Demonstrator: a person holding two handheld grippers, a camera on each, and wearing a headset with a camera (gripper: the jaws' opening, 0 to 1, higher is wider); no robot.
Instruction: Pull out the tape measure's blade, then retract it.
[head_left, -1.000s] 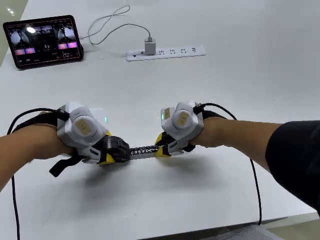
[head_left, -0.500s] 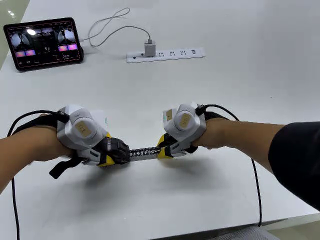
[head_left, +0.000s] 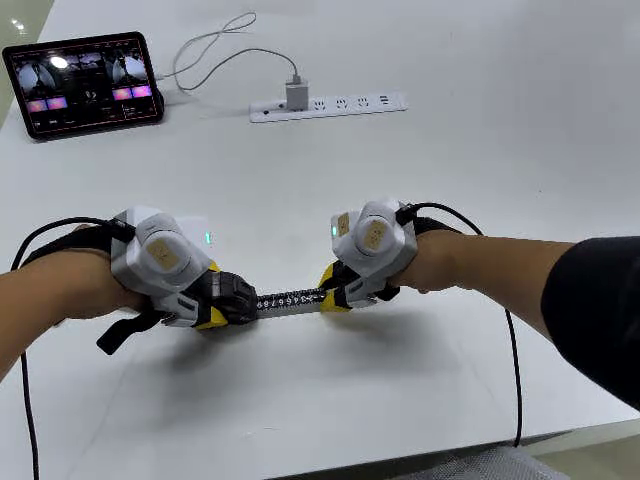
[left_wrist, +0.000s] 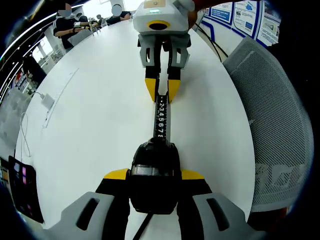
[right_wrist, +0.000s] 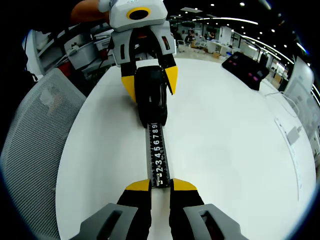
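My left gripper (left_wrist: 155, 176) clamps the tape measure's case (head_left: 232, 297) as an anchor, while my right gripper (right_wrist: 160, 188), facing it, pinches the blade tip (right_wrist: 159, 176), a short numbered stretch spanning between them.

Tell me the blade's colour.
Black with white numerals; the blade shows best in the right gripper view.

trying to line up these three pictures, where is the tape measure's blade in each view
Head view: blade low centre, just right of the black case.
Left gripper view: blade at centre, running up from the black case to the right claw.
Right gripper view: blade lower centre, from the right claw up to the black case.
Shared landmark: the black case, held in the left claw.
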